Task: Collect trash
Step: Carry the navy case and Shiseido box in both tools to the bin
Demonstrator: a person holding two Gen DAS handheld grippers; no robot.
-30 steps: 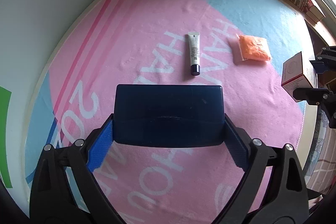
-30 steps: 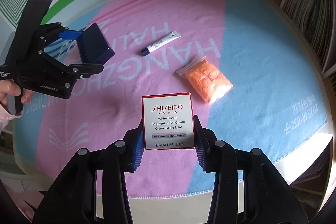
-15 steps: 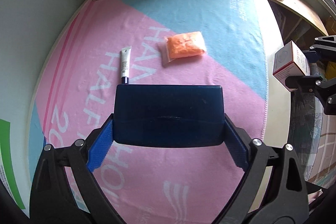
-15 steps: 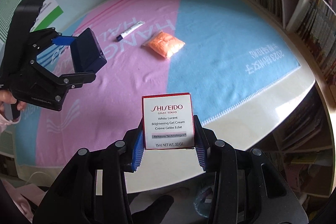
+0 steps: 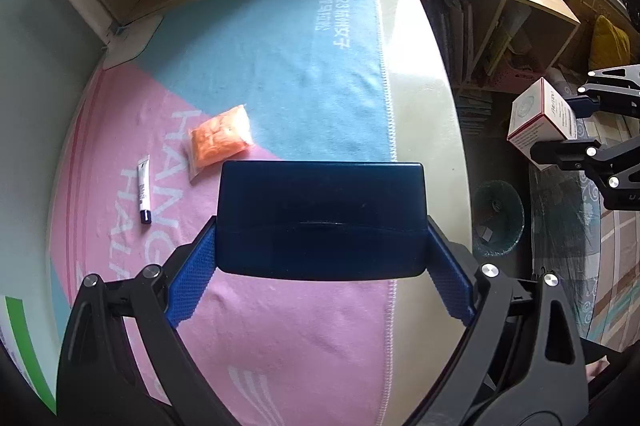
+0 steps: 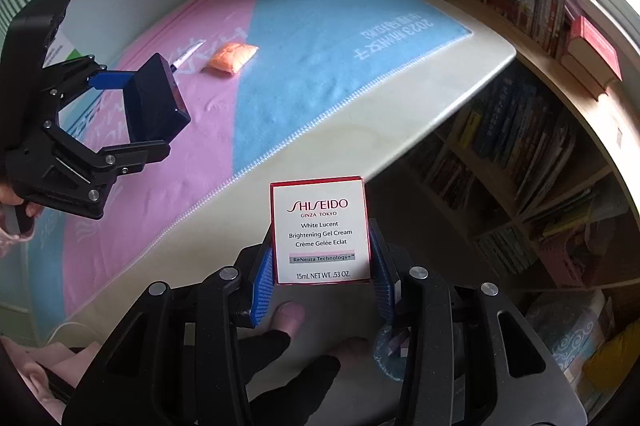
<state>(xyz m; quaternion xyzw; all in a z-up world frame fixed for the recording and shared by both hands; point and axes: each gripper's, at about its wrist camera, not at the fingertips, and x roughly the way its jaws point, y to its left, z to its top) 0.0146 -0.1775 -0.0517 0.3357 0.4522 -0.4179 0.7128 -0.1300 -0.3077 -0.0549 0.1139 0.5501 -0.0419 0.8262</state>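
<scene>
My left gripper [image 5: 322, 238] is shut on a dark blue box [image 5: 322, 210], held over the pink part of the towel near the table's right edge. The right gripper [image 6: 322, 266] is shut on a white and red cream carton [image 6: 320, 230], held past the table edge above the floor. A teal trash bin [image 5: 498, 218] stands on the floor below the table edge, between the two grippers in the left wrist view. An orange bag [image 5: 218, 138] and a small white tube [image 5: 144, 188] lie on the towel, well behind both grippers.
The pink and blue towel [image 5: 280, 66] covers most of the cream table [image 5: 424, 130]. Bookshelves [image 6: 516, 154] full of books stand along the far and right sides. A person's foot [image 6: 288, 314] and dark clothing show under the right gripper.
Both grippers have swung toward the table's right edge, each keeping its box. The right one is now off the table, and the bin has come into view.
</scene>
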